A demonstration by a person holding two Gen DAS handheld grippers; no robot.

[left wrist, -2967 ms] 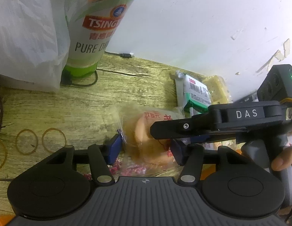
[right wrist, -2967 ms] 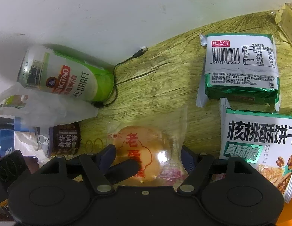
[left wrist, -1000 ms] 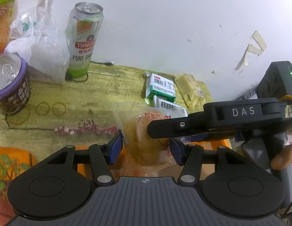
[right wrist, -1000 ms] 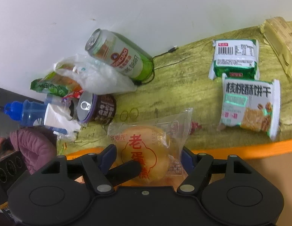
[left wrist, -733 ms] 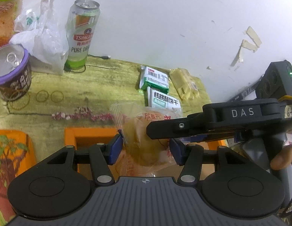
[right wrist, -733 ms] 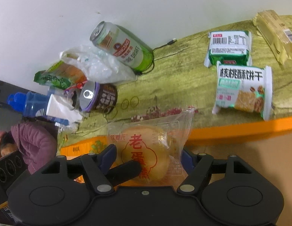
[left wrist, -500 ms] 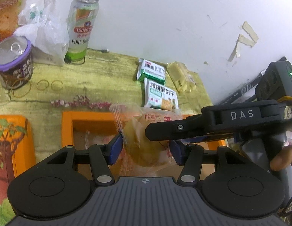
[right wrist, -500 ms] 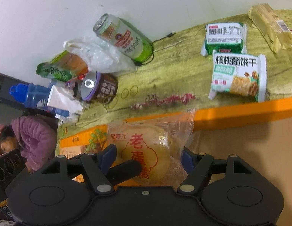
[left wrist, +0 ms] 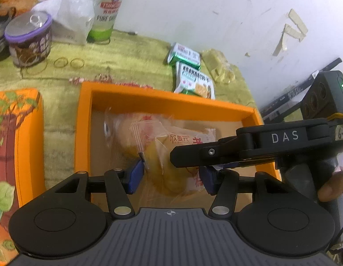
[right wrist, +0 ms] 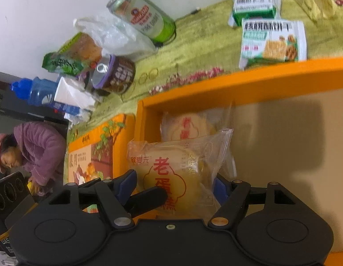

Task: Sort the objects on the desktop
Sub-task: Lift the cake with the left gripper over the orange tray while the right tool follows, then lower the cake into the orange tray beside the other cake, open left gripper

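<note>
Blue pads of the left gripper (left wrist: 170,178) press both sides of a clear-wrapped egg cake (left wrist: 171,155), held over the open orange box (left wrist: 167,99), where a second wrapped cake (left wrist: 129,130) already lies; the other gripper's black finger (left wrist: 215,153) crosses the pack from the right. Seen from the right wrist, the right gripper (right wrist: 174,184) also clamps the egg cake (right wrist: 173,173) between partly spread jaws, above the orange box (right wrist: 237,84) and just in front of the second cake (right wrist: 189,126).

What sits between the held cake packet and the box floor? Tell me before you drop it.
One thing: another cake packet already lies on the floor of the orange box, just beyond the held cake packet. Both the left gripper and right gripper clamp the held one. The floor to the right looks bare.
</note>
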